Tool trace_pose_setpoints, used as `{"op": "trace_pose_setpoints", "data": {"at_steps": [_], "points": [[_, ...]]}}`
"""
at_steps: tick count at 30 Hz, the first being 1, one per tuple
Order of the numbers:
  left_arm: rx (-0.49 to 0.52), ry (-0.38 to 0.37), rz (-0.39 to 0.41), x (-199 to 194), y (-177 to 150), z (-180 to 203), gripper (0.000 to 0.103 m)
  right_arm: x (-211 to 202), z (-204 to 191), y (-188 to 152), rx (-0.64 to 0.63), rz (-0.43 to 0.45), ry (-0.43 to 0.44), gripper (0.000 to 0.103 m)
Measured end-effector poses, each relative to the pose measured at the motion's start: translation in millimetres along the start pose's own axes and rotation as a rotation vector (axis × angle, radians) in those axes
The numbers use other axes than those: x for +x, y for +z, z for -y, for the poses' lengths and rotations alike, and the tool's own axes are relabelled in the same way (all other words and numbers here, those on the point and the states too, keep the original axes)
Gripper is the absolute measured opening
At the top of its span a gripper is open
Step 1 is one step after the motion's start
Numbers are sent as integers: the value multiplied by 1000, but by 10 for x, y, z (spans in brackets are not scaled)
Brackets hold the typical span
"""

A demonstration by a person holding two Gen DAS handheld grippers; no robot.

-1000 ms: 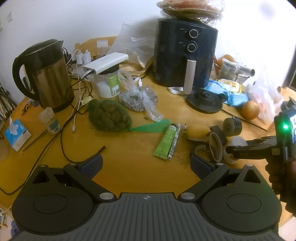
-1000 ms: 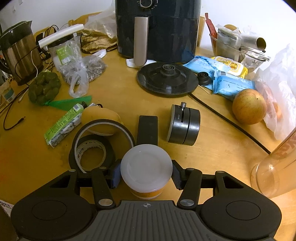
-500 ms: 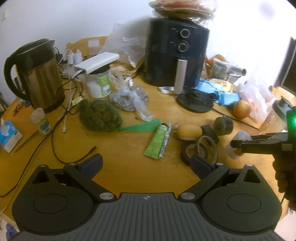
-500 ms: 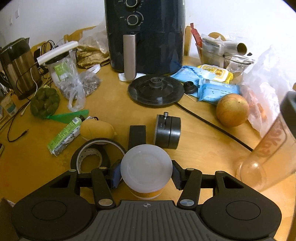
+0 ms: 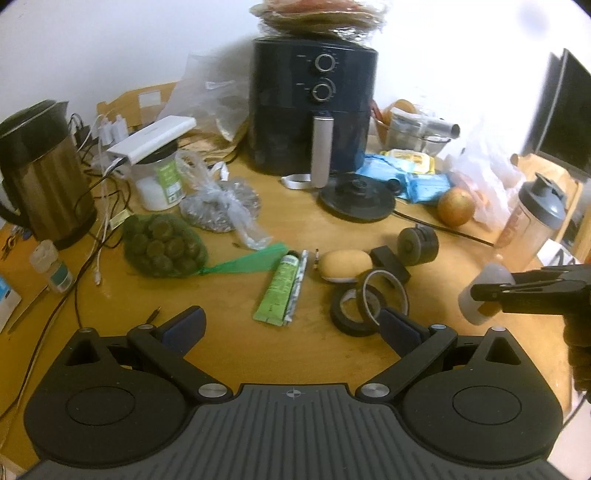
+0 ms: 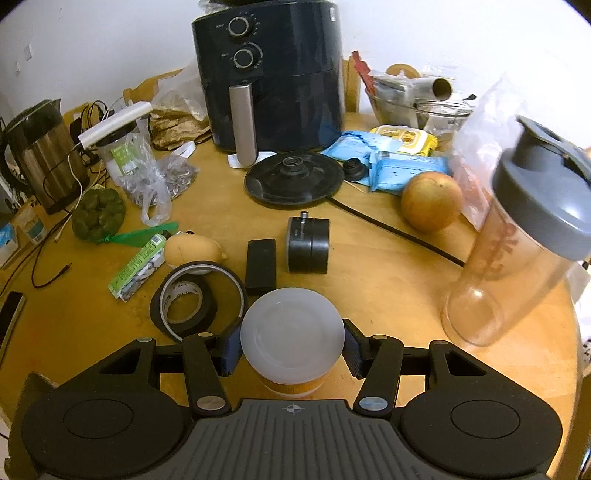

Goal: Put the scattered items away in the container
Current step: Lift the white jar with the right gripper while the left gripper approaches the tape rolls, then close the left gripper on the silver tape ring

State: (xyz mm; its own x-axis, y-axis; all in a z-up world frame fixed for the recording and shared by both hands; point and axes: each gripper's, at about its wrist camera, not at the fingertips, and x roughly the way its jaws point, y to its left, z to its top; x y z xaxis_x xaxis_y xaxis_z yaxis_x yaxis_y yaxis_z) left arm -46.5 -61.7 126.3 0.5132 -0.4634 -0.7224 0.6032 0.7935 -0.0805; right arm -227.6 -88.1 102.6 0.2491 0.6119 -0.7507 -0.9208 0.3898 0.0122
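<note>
While the left gripper (image 5: 290, 326) hangs over the wooden table (image 5: 155, 291) with jaws spread wide and nothing between them, the right gripper (image 6: 291, 349) pinches a small white-lidded round jar (image 6: 291, 336) squarely between its jaws, black tape rolls (image 6: 186, 304) just ahead-left.

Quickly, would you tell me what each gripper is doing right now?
Left gripper: open, holding nothing.
Right gripper: shut on the white-lidded jar.

At the table's (image 5: 229, 343) far edge we see a black air fryer (image 5: 314, 110) topped with wrapped flatbreads (image 5: 317, 14). A steel kettle (image 5: 40, 173) stands far left, its round base (image 6: 293, 179) sits before the fryer, and a monitor (image 5: 565, 114) looms right.
</note>
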Motion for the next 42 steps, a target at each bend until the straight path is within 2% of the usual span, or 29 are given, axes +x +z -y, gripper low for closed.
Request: {"op": "trace_pose_setpoints", "data": {"at_steps": [5,7,12,18,21,23,25,33,36,38,40,42], "points": [[43,-8,4,64,27,126,101,-159,89,-65,22,18,0,57],[67,-9,-3,113,39,186,86,-218,122,-86,28,24,2,57],[123,0,-24,267,67,327,83,-338,187,-140,43,37,5,57],[260,41,-11,463,90,583,65,-448,258,-190,56,54,6,57],[308,46,-22,581,112,684,64,-499,313,-203,69,54,1,57],[342,46,-29,673,117,752,58,-533,347,-206,77,60,-2,57],[374,54,-46,782,120,816,48,-561,380,-209,83,66,-6,57],[433,60,-88,1115,124,990,42,-662,515,-249,116,81,-34,57],[462,68,-111,1225,121,1059,32,-686,569,-281,136,79,-44,57],[479,73,-125,1290,113,1100,31,-705,595,-304,146,79,-50,57],[500,80,-139,1356,102,1141,25,-721,620,-327,154,78,-56,57],[513,89,-156,1425,91,1173,24,-738,635,-348,161,79,-62,57]]}}
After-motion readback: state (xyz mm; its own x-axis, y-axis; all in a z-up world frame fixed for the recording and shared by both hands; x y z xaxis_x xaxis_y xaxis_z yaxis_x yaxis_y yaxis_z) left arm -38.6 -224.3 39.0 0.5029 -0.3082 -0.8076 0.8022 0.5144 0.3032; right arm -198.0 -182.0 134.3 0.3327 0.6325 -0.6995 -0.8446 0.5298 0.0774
